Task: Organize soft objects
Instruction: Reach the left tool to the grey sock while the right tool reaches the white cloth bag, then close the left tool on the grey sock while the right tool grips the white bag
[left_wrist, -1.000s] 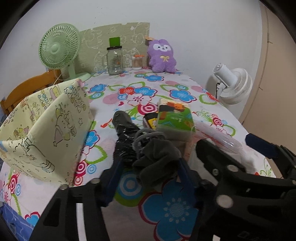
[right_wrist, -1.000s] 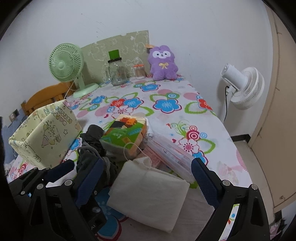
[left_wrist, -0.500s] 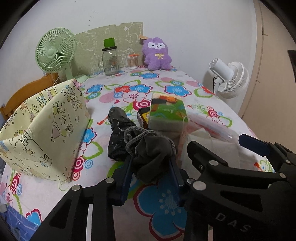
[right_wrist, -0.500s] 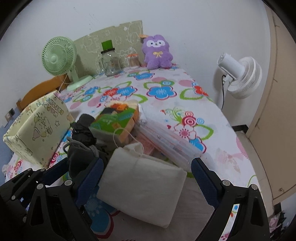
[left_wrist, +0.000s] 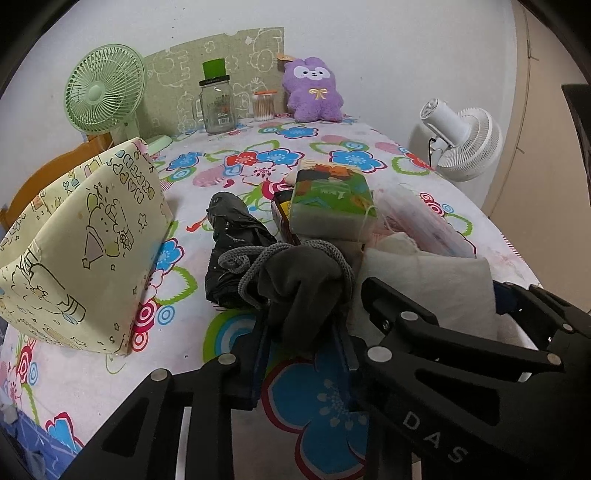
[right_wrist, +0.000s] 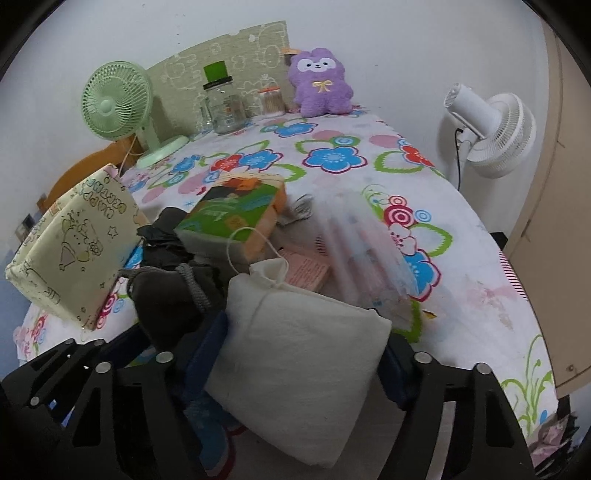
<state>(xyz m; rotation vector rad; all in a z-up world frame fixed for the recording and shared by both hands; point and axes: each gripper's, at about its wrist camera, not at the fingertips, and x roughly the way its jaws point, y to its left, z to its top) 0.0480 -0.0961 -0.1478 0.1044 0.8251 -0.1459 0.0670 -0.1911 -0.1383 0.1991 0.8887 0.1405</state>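
Both grippers have closed in since a second ago: the left gripper (left_wrist: 301, 332) now pinches the dark grey drawstring pouch (left_wrist: 299, 291), lifted just right of the yellow printed fabric bin (left_wrist: 85, 251), and the right gripper (right_wrist: 303, 354) clamps the cream cloth pouch (right_wrist: 299, 369). The bin's inside is hidden. 2 fans, 1 green tissue pack (right_wrist: 236, 218) beyond.

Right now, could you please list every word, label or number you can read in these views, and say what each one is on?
"DAS": on the black frame of the right gripper, seen from the left wrist.
"HAPPY": on the rim of the yellow fabric bin, inverted; the word below it is unclear.
Green tissue pack: script too blurred to read.
Glass jar label: too small.
Pink card: fine print unreadable.
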